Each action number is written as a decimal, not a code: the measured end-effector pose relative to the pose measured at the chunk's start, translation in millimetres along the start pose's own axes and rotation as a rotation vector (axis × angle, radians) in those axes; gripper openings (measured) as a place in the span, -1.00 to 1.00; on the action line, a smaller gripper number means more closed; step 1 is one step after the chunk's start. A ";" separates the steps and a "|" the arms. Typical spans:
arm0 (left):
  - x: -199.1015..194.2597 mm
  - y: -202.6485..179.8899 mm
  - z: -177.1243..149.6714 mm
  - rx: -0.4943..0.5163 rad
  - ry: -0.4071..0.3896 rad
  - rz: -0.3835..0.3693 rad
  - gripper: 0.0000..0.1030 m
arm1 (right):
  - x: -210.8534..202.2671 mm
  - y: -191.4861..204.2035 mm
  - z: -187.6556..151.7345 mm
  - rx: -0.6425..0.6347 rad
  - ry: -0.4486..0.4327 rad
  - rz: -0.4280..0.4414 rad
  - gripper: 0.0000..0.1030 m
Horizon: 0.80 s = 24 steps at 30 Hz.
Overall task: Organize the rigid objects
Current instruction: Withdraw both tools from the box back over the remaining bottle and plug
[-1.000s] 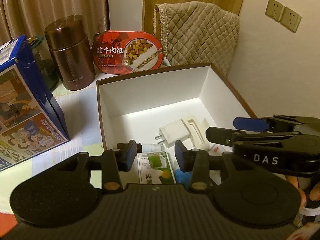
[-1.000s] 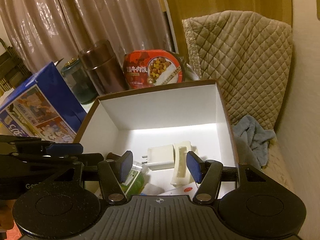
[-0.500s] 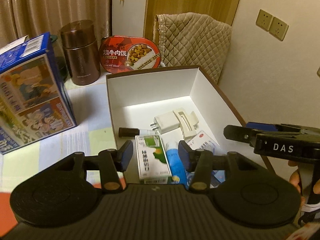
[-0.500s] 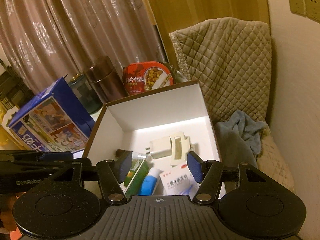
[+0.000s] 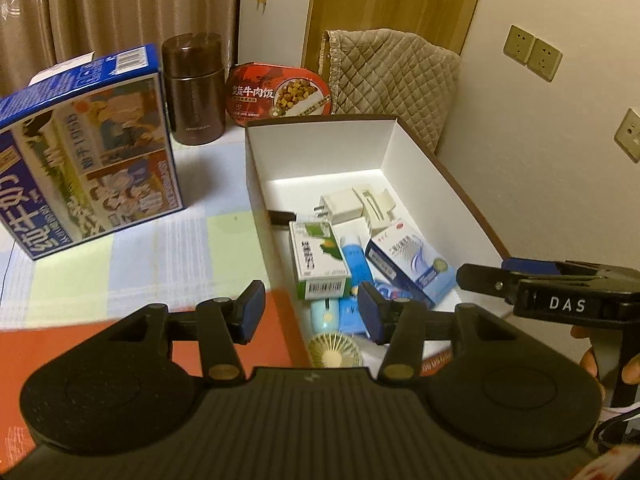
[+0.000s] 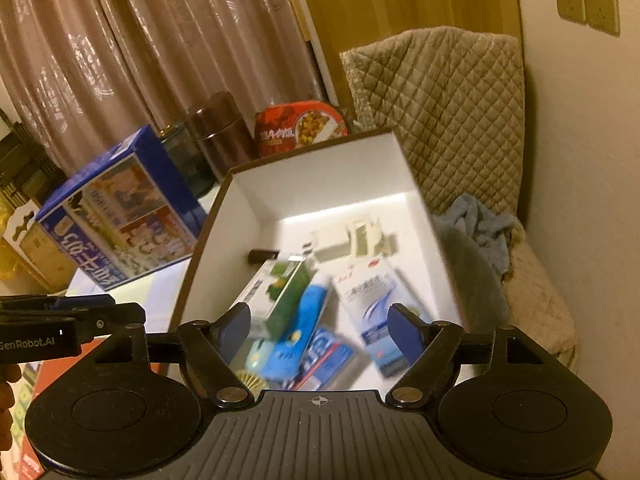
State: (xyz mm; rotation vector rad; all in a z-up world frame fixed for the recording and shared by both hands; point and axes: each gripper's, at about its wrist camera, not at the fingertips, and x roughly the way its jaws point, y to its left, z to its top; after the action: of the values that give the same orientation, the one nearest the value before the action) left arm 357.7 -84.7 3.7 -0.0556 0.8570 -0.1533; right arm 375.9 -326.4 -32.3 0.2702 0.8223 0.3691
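Note:
A white-lined box [image 5: 320, 148] [image 6: 224, 232] holds several small items: a green-and-white carton [image 5: 318, 258] [image 6: 280, 294], a blue tube [image 5: 356, 262] [image 6: 306, 320], a blue-and-white medicine box [image 5: 406, 262] [image 6: 376, 304], a white charger plug [image 5: 340, 208] [image 6: 330, 240], a cream plastic piece [image 5: 378, 208] and a small fan [image 5: 334, 350]. My left gripper [image 5: 310, 312] is open and empty above the box's near left corner. My right gripper [image 6: 322, 330] is open and empty above the box's near end; it also shows in the left wrist view [image 5: 520, 276].
A blue printed carton [image 5: 88, 148] [image 6: 120, 208] stands left of the box. A brown flask [image 5: 194, 88] and a red meal tray [image 5: 278, 94] stand behind it. A quilted chair back [image 5: 392, 76] and a grey cloth [image 6: 476, 224] lie to the right by the wall.
Both grippers have pulled back and up from the box, so more of its contents and the near table show. Both stay open and empty.

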 end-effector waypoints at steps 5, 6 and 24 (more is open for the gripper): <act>-18.5 12.9 -17.8 -0.012 0.001 0.001 -0.09 | -9.8 17.4 -18.1 -0.009 0.005 0.018 0.42; -21.6 15.5 -21.2 -0.014 0.002 0.002 -0.09 | -11.4 20.1 -21.2 -0.007 0.006 0.027 0.42; -57.9 86.4 -100.3 -0.107 0.098 0.068 -0.09 | -0.6 102.4 -86.2 -0.118 0.127 0.136 0.41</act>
State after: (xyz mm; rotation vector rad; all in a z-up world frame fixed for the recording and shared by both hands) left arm 254.3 10.9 -28.1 -0.1196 0.9632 -0.0465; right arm 288.7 -226.3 -49.9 0.1948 0.9054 0.5645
